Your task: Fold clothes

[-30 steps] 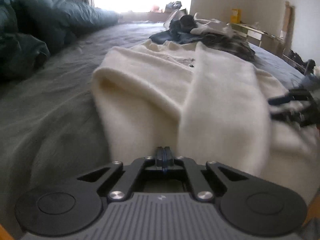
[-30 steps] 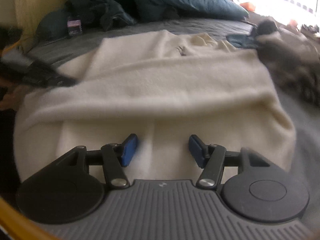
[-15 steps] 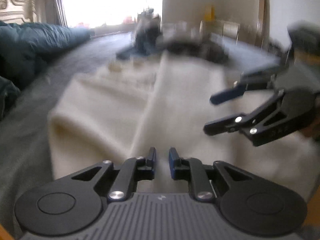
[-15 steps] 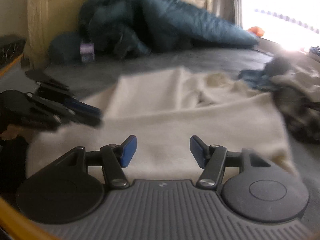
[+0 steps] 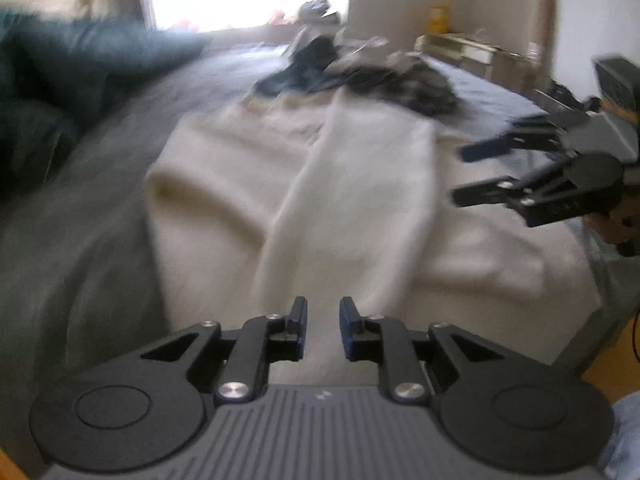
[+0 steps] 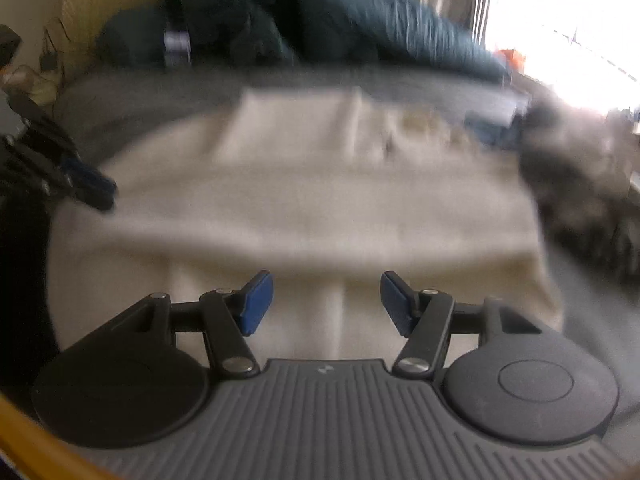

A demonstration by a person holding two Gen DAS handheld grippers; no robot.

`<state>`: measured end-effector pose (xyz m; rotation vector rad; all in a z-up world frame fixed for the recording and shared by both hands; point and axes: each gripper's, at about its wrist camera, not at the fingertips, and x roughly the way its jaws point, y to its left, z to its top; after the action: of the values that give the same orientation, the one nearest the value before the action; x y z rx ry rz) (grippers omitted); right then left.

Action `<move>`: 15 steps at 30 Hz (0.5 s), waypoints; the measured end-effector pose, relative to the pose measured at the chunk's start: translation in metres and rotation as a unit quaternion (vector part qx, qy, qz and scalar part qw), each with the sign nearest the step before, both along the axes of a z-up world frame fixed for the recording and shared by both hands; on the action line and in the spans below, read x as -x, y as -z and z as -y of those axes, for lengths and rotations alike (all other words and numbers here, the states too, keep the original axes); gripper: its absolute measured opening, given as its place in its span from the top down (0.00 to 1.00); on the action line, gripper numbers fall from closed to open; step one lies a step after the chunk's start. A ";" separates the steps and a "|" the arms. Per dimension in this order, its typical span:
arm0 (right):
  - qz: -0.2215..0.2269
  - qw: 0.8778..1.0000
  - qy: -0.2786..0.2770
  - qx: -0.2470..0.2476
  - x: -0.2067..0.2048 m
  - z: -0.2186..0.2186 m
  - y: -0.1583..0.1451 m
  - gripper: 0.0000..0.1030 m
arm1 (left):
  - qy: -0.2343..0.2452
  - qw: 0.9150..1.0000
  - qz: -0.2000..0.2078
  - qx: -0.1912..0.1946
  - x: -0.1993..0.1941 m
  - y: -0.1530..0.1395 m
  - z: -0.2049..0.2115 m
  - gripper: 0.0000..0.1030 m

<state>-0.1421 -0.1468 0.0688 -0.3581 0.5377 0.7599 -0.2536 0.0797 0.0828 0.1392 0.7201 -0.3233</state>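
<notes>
Sweater [image 5: 360, 184], cream, soft, limp, lying on bed [image 5: 100, 220]; best gripping near hem corners. Left tongs [image 5: 323, 322] just opening, nothing between; right tongs [image 6: 326, 304] hanging apart, empty.

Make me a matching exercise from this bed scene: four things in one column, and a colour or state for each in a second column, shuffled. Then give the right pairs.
Things:
1. cream garment
2. duvet
3. left gripper
4. right gripper

Colour or state:
A. jaws narrowly apart, nothing between them
B. dark teal, bunched at the far side of the bed
C. jaws wide apart, nothing between them
D. pale, spread flat with one part folded across it

Pairs: 1-D, 2-B, 3-A, 4-C
</notes>
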 end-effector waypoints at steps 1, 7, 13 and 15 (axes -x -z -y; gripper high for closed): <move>0.006 1.000 -0.009 -0.017 0.001 -0.003 -0.007 0.42 | 0.007 1.000 0.011 0.000 -0.004 0.000 0.009 0.76; 0.024 0.998 -0.057 0.026 0.003 -0.049 0.014 0.42 | 0.028 0.999 -0.016 -0.004 -0.022 0.030 0.041 0.74; -0.026 0.997 -0.070 0.005 0.000 -0.022 0.043 0.41 | 0.009 0.996 -0.062 0.056 -0.011 0.040 0.004 0.75; -0.045 0.996 -0.073 0.011 0.002 -0.009 0.041 0.41 | 0.005 0.994 -0.084 0.066 -0.010 0.037 -0.005 0.75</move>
<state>-0.1445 -0.1375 0.0278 -0.3888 0.6093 0.9145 -0.2432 0.0847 0.0458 -0.0104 0.8610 -0.3942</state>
